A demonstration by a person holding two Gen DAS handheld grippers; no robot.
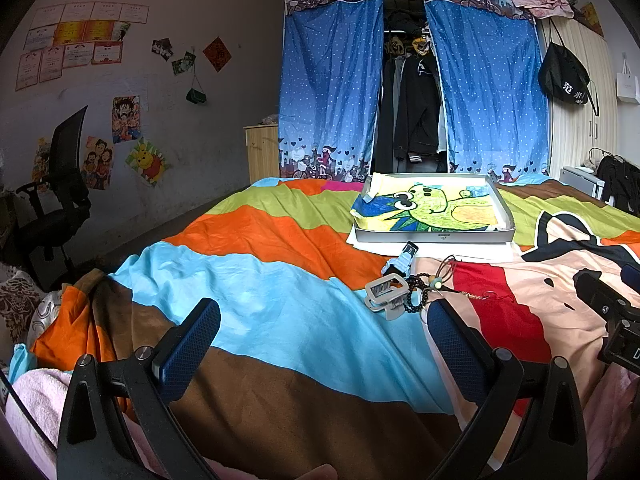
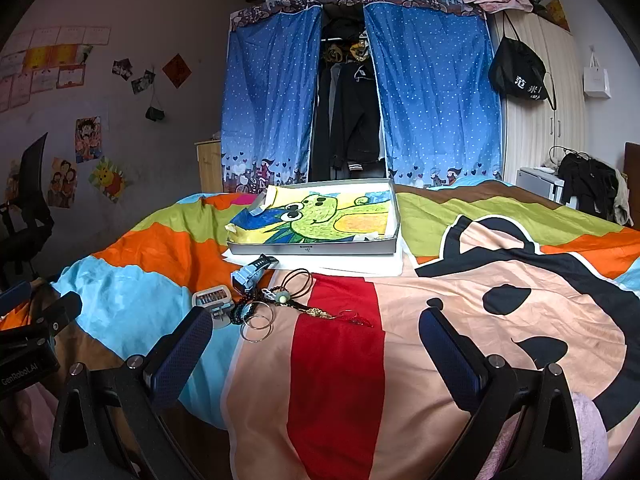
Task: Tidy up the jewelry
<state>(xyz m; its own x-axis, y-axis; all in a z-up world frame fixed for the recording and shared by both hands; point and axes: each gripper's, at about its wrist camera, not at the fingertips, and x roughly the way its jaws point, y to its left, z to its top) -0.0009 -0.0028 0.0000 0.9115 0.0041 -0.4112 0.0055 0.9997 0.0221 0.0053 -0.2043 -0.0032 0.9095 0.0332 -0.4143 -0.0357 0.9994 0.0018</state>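
A pile of jewelry lies on the bedspread: a light-blue watch (image 2: 250,272), a grey clip (image 2: 213,301), dark bead bracelets (image 2: 244,310), thin metal bangles (image 2: 258,324), a brown cord necklace with a pale bead (image 2: 298,282) and a gold chain with red cord (image 2: 324,314). The pile also shows in the left wrist view (image 1: 404,292). A grey tray (image 2: 312,247) lined with a dinosaur drawing sits behind it. My left gripper (image 1: 324,320) is open and empty, left of the pile. My right gripper (image 2: 316,328) is open and empty, just before the pile.
The bed has a colourful cartoon cover (image 2: 500,280). A blue-curtained wardrobe (image 2: 360,100) stands behind the bed. An office chair (image 1: 56,192) is at the left, by a wall with posters. White paper (image 2: 360,266) lies under the tray.
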